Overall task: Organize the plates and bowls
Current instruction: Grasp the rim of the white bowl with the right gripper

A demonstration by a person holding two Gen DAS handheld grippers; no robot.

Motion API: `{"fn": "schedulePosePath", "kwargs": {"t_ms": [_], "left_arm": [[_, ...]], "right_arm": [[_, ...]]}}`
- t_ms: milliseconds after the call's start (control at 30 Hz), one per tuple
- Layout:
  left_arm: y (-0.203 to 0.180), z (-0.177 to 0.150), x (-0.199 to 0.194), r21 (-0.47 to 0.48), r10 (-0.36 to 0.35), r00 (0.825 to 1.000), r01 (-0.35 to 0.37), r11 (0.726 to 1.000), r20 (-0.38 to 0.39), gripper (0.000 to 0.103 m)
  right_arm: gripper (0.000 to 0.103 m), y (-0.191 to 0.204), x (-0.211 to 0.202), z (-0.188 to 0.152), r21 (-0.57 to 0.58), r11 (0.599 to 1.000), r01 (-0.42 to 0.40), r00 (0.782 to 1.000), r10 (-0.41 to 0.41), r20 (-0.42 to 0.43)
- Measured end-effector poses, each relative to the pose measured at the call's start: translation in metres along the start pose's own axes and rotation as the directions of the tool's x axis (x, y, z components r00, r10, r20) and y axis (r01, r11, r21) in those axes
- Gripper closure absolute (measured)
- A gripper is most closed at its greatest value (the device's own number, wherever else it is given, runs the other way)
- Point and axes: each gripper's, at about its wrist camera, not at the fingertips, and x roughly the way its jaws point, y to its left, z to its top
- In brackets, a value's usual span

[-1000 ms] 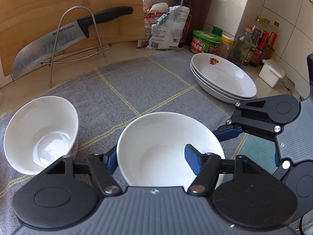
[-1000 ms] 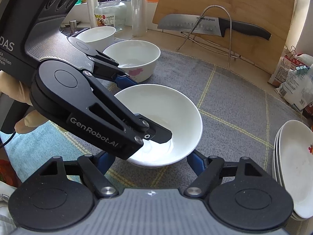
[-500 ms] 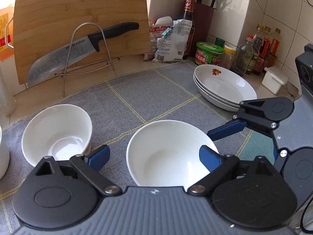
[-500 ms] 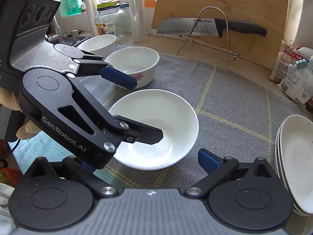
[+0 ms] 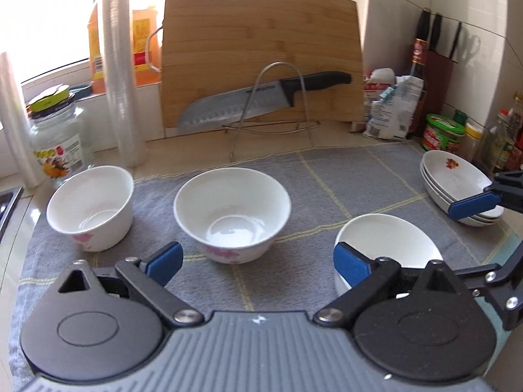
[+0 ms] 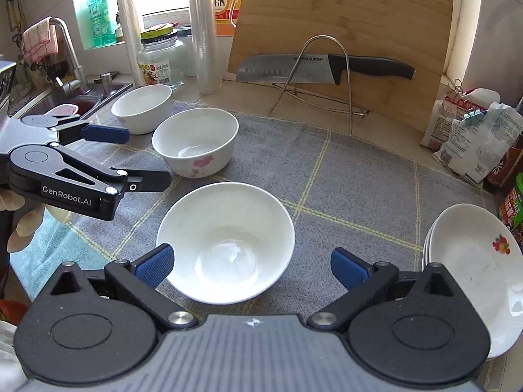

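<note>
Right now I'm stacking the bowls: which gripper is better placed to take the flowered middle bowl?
Left. The left gripper, open, faces the middle bowl directly. The right gripper, also open, frames the plain bowl.

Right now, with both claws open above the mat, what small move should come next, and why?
Probably bring the left claw, its jaws just opened and empty, forward and down over the flowered bowl straight ahead of it. Three bowls stand apart on the mat while the plates are already stacked. The plain bowl sits free between the open right claw's fingers, so stacking bowls seems next.
</note>
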Motion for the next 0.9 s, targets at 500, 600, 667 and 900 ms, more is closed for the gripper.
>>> {"fn": "schedulePosePath", "kwargs": {"t_ms": [500,600,667,900], "left_arm": [[0.023,-0.008,0.020,0.113,0.069,0.997,-0.071,0.991,0.015,0.005],[0.024,-0.009,0.026,0.131,0.043,0.999,-0.045,0.990,0.014,0.005],[0.027,-0.008,0.031,0.128,0.023,1.000,-0.023,0.992,0.004,0.005],[0.033,-0.009,0.042,0.087,-0.011,1.000,0.013,0.996,-0.019,0.005]], "right_arm": [[0.000,0.019,0.033,0.055,0.042,0.998,-0.053,0.999,0.053,0.004],[0.000,0.023,0.041,0.063,0.057,0.997,-0.044,0.999,0.045,-0.011],[0.000,0.026,0.046,0.067,0.060,0.997,-0.041,0.999,0.042,-0.023],[0.000,0.035,0.064,0.087,-0.005,0.997,-0.073,0.996,0.073,-0.051]]}}
